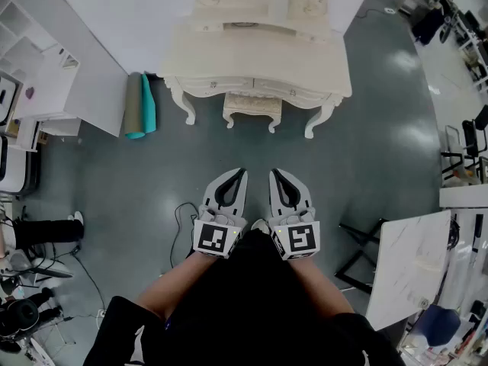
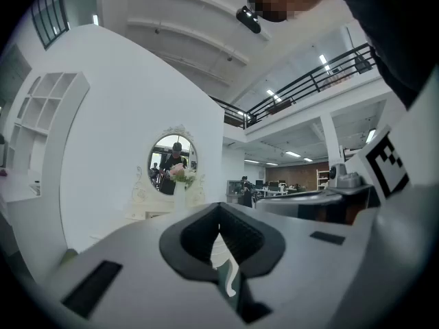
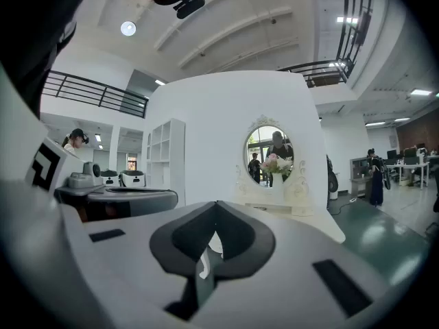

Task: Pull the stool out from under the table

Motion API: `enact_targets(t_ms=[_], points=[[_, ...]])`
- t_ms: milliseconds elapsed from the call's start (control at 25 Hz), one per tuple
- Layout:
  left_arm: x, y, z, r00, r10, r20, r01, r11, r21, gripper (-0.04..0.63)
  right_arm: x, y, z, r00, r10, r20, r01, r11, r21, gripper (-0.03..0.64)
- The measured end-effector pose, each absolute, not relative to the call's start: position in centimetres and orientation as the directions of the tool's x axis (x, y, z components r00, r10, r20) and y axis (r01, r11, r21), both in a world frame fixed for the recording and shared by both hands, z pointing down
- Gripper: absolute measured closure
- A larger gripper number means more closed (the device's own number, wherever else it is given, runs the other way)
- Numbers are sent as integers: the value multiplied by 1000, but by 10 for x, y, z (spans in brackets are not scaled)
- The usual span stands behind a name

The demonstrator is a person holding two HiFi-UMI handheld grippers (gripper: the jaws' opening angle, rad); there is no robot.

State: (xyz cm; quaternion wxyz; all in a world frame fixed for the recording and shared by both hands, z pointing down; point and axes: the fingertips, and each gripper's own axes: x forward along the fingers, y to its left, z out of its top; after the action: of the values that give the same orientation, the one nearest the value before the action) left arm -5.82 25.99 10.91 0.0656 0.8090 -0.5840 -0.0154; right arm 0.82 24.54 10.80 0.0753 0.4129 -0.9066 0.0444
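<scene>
The cream, carved stool with a cushioned top (image 1: 252, 107) is tucked between the front legs of the cream, ornate dressing table (image 1: 229, 52). Only its front edge and two legs show, and it has not yet been pulled out. I stand well back from the table, facing it, so neither tool can reach the stool. My left gripper (image 1: 241, 175) and right gripper (image 1: 274, 175) are side by side, pointing at the table. Both have their jaws fully closed on nothing, probably just being carried for the approach. On the table top, in front of its oval mirror (image 3: 260, 142), a white vase (image 3: 276, 182) holds pink and white flowers. The table's drawers are closed. Rolled grey and teal mats (image 1: 139, 105) rest just beside the table's left end.
</scene>
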Motion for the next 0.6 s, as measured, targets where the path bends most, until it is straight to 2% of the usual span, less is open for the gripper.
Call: enact_targets(t_ms=[400, 600], points=[[-46, 273, 122, 283, -956, 72, -952, -271, 145, 581, 65, 258, 113, -655, -747, 114, -756, 649, -89, 598], [-51, 272, 143, 279, -954, 110, -953, -262, 150, 581, 75, 256, 131, -644, -750, 149, -765, 634, -113, 598]])
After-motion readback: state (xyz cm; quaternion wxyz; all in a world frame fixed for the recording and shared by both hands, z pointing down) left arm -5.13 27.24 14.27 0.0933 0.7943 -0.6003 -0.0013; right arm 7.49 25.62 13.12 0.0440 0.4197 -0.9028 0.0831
